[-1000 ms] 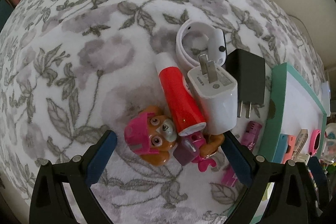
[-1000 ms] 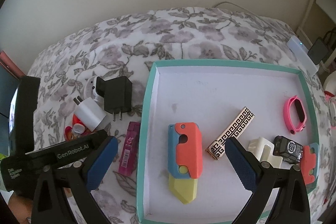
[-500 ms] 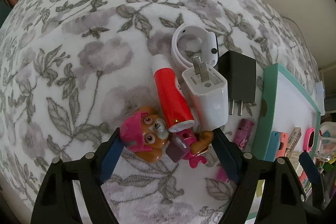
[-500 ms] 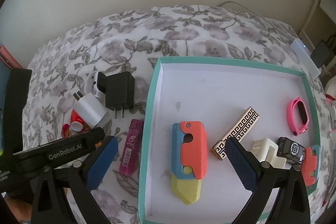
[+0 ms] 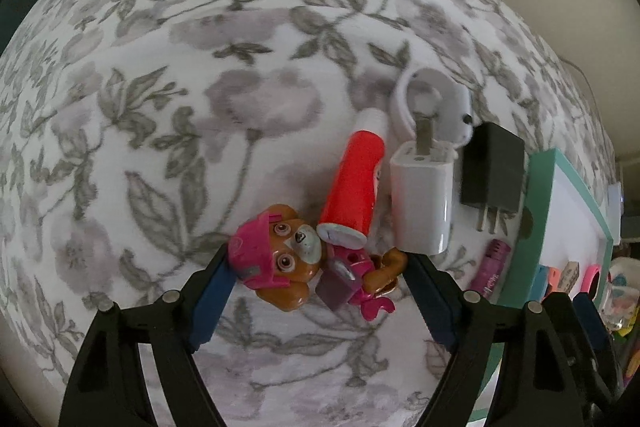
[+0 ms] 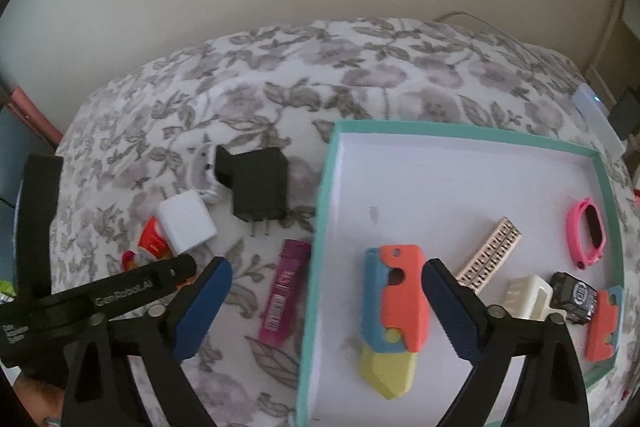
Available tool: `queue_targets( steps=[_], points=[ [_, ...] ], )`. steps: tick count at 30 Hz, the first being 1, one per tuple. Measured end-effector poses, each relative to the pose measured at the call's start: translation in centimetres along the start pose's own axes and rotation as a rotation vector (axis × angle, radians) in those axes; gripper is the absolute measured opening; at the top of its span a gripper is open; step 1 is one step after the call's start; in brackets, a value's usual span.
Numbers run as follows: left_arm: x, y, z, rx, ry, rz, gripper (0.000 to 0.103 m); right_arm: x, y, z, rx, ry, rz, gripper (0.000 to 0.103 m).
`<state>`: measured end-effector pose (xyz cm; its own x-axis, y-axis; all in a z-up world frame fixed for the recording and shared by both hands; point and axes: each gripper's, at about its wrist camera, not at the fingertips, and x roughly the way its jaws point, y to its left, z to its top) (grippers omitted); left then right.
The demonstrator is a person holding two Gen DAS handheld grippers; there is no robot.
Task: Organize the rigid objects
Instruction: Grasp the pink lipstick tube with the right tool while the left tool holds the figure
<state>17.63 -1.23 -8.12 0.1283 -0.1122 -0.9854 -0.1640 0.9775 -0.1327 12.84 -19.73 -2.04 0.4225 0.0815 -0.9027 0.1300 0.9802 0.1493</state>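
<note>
A pink-and-brown toy dog [image 5: 292,261] lies on the floral cloth. My left gripper [image 5: 318,267] is open, its fingers on either side of the toy, the left pad [image 5: 212,291] beside its pink cap. A red tube [image 5: 354,183], a white charger [image 5: 424,201], a black charger [image 5: 492,167] and a white band [image 5: 424,95] lie just beyond. My right gripper [image 6: 326,287] is open and empty above the left edge of the teal tray [image 6: 320,219]. The tray holds an orange-blue-yellow toy [image 6: 394,311].
A magenta tube [image 6: 286,289] lies on the cloth beside the tray. In the tray are a patterned strip [image 6: 490,255], a pink band [image 6: 586,233], a cream piece [image 6: 528,297], a black item [image 6: 574,295] and an orange-blue piece [image 6: 602,323]. A wall stands behind.
My left gripper has moved forward and lower, so the toy dog now sits between its fingers. My right gripper has shifted left toward the tray's left edge.
</note>
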Motion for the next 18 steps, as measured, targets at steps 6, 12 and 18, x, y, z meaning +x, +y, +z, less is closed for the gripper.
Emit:
queue_targets(
  steps=[6, 12, 18],
  points=[
    [-0.7, 2.9, 0.3, -0.046, -0.015, 0.015, 0.084, 0.4, 2.2, 0.1, -0.056, 0.019, 0.040, 0.077],
    [-1.1, 5.0, 0.6, -0.077, -0.018, 0.015, 0.084, 1.2, 3.8, -0.1, -0.092, 0.053, 0.048, 0.063],
    [-0.9, 5.1, 0.8, -0.081, -0.016, 0.002, 0.084, 2.3, 4.6, -0.5, -0.109, 0.105, 0.039, 0.055]
  ],
)
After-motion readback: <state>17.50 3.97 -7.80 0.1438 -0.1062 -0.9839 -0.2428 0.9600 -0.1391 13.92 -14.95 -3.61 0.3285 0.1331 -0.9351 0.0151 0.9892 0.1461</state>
